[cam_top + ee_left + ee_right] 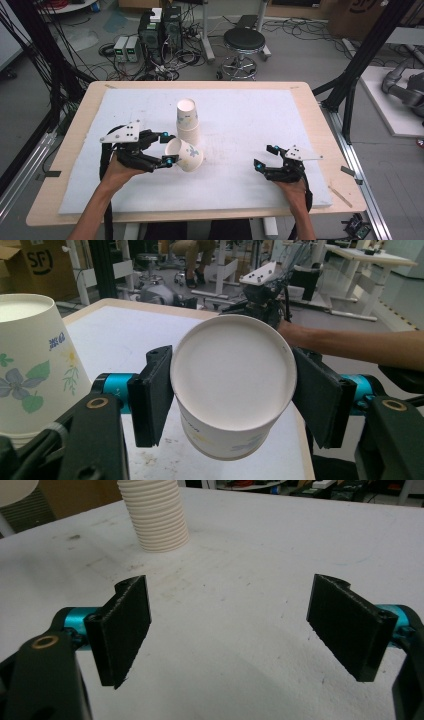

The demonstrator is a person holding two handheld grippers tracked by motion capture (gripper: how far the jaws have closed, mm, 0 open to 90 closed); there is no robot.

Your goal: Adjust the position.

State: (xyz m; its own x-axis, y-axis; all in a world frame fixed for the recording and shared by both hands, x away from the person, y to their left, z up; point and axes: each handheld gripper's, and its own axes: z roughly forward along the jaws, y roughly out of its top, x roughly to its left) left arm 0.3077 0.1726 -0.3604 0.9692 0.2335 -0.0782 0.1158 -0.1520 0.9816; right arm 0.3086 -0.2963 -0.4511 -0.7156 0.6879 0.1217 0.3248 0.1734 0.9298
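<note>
A stack of flower-printed paper cups (187,122) stands upside down on the white mat (240,120), near the middle. My left gripper (168,148) is shut on a single paper cup (186,155) just in front of the stack. That cup lies tilted on its side, its wide end toward my hand. In the left gripper view the cup (232,385) sits between both black pads, with the stack (30,365) at the left. My right gripper (265,157) rests low over the mat at the right, open and empty. Its view (232,625) shows the stack's ribbed rims (157,515) ahead.
The mat covers a wooden table (65,150) whose edges show all round. Beyond the far edge stand a black stool (243,42), computer boxes (160,30) and loose cables on the floor. Black frame posts (360,60) rise at the table's right.
</note>
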